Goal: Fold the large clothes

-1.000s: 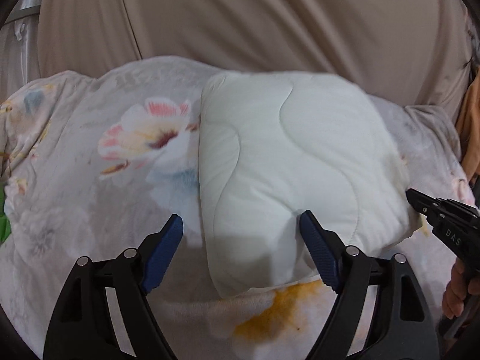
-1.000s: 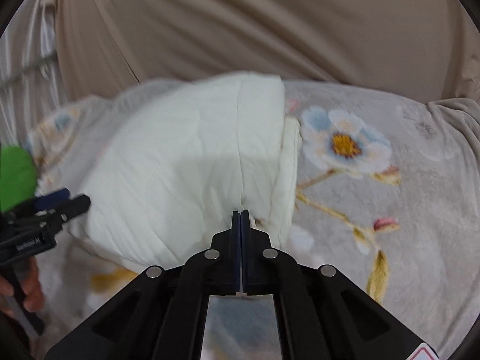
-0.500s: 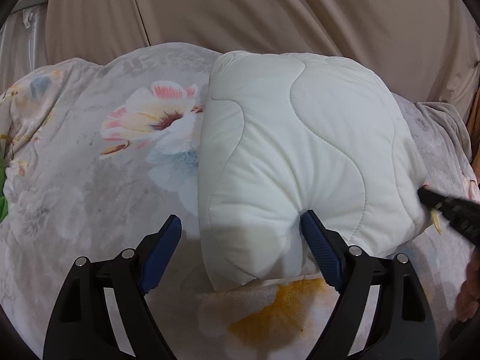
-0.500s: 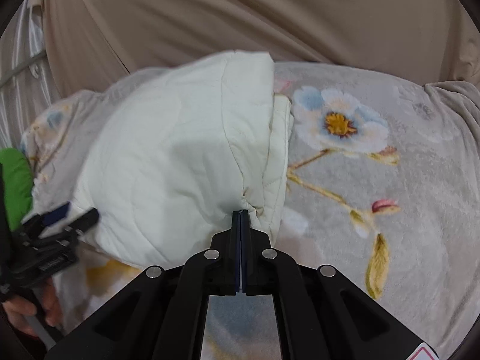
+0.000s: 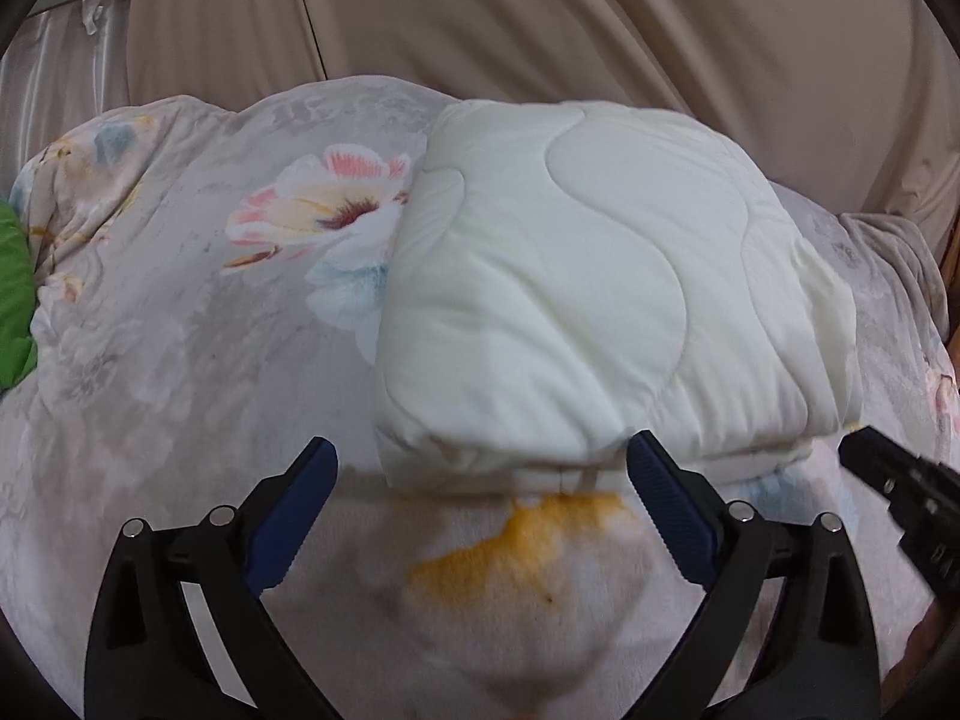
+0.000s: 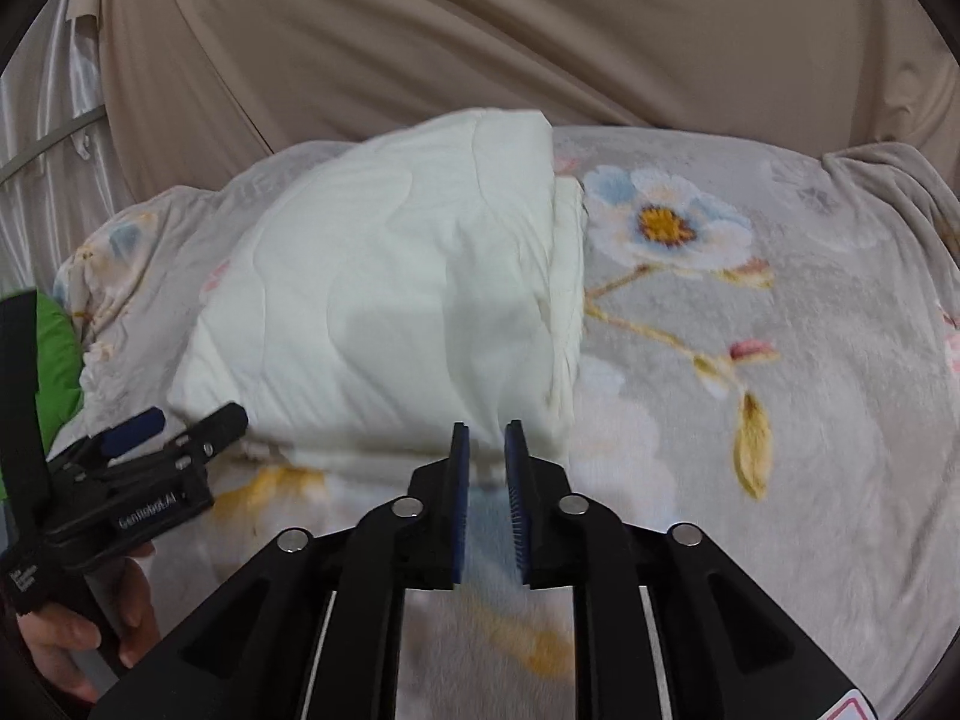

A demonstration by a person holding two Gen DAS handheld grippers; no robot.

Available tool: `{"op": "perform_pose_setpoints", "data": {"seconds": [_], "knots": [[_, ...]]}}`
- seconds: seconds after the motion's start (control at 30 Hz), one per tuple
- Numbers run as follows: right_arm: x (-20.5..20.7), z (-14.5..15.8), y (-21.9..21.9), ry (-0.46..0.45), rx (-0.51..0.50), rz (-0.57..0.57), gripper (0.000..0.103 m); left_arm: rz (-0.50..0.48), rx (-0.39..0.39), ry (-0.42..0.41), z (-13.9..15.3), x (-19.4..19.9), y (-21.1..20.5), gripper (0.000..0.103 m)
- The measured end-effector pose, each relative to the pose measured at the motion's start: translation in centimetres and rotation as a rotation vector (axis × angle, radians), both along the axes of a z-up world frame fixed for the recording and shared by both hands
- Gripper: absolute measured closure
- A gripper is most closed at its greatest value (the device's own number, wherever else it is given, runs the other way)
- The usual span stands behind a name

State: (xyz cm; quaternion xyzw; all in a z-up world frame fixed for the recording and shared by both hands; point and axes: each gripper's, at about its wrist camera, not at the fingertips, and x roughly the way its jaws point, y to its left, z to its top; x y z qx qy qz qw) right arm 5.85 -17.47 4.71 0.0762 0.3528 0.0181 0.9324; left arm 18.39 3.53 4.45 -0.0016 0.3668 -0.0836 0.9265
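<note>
A folded white quilted cover point(image 5: 600, 288) lies flat on the flowered grey blanket point(image 5: 180, 360). My left gripper point(image 5: 480, 444) sits at its near edge, jaws wide and still opening. The fold's edge lies between the blue fingertips, which do not press on it. In the right wrist view the same cover point(image 6: 390, 300) lies ahead and to the left. My right gripper point(image 6: 487, 438) is at its near right corner, jaws opening to a narrow gap with nothing pinched. Each gripper shows in the other's view: the right gripper point(image 5: 888, 480) and the left gripper point(image 6: 180, 432), held by a hand point(image 6: 78, 630).
Beige draped fabric point(image 5: 540, 18) hangs behind the bed. A green item point(image 5: 12, 300) lies at the far left edge. A pale curtain and a metal rail point(image 6: 48, 138) are at the upper left. The blanket point(image 6: 750, 360) stretches to the right of the cover.
The cover has settled lower and flatter on the blanket. The right jaws, shut before, have parted. The left jaws stand wider, and both grippers have drawn back to the cover's near edge.
</note>
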Motion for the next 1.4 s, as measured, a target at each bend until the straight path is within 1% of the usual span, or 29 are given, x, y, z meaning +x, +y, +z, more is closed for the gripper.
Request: {"op": "perform_pose_setpoints", "data": {"seconds": [0.13, 0.17, 0.33, 0.53, 0.7, 1.4], "knots": [[-1.4, -2.5, 0.5, 0.049, 0.007, -0.007, 0.076, -0.005, 0.032, 0.006, -1.2, -1.3, -0.9, 0.008], [-1.5, -2.9, 0.6, 0.056, 0.005, -0.011, 0.076, -0.007, 0.039, 0.008, -1.6, -1.7, -1.1, 0.008], [-2.2, -4.1, 1.6, 0.043, -0.049, -0.024, 0.069, -0.002, 0.074, -0.010, -2.7, -3.0, -1.9, 0.008], [-2.5, -4.7, 2.7, 0.031, -0.077, 0.002, 0.063, 0.003, 0.106, -0.045, -2.7, -3.5, -2.3, 0.008], [-2.3, -4.9, 2.6, 0.038, -0.073, -0.004, 0.063, 0.005, 0.114, -0.052, -2.7, -3.8, -2.6, 0.008], [-1.8, -5.4, 2.6, 0.062, -0.079, -0.024, 0.062, 0.012, 0.130, -0.031, -3.2, -3.6, -2.8, 0.008]]}}
